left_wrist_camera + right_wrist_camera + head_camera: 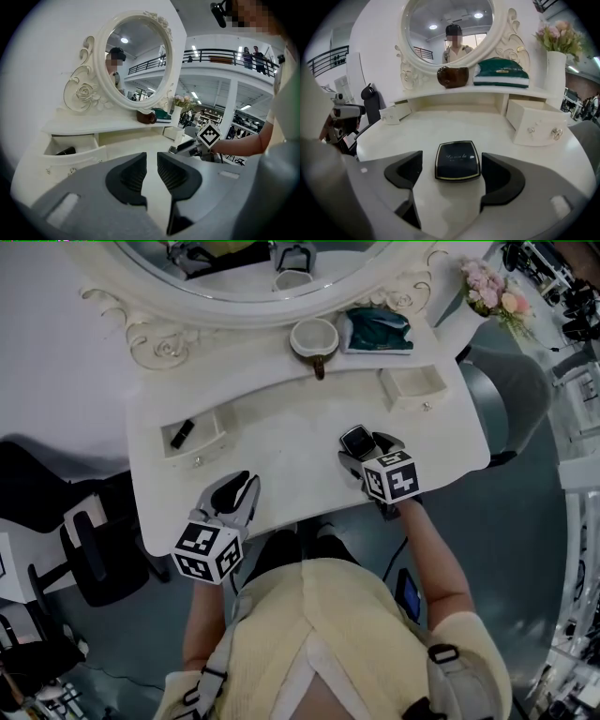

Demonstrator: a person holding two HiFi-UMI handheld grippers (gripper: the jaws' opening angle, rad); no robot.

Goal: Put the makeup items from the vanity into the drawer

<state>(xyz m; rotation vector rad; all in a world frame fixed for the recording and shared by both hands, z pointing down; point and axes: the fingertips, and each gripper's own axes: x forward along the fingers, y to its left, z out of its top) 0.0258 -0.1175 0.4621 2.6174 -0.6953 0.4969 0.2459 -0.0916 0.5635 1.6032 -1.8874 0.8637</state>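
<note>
**Right gripper [451, 161] straddles the black compact [457, 161]; left gripper [151, 164] carries nothing.**
I read the right fingers [405, 171] as spread wide, one on each side of the compact, with neither touching it. The compact lies flat, lid up, on the white desk [281, 427], near the front edge on the right side. The left fingers [129, 180] stand a narrow gap apart with nothing between them, over the desk's front left. The left drawer [202, 453] is pulled out, and a dark tube-shaped item [183, 433] lies in it. The right drawer [412, 390] is also pulled out.
</note>
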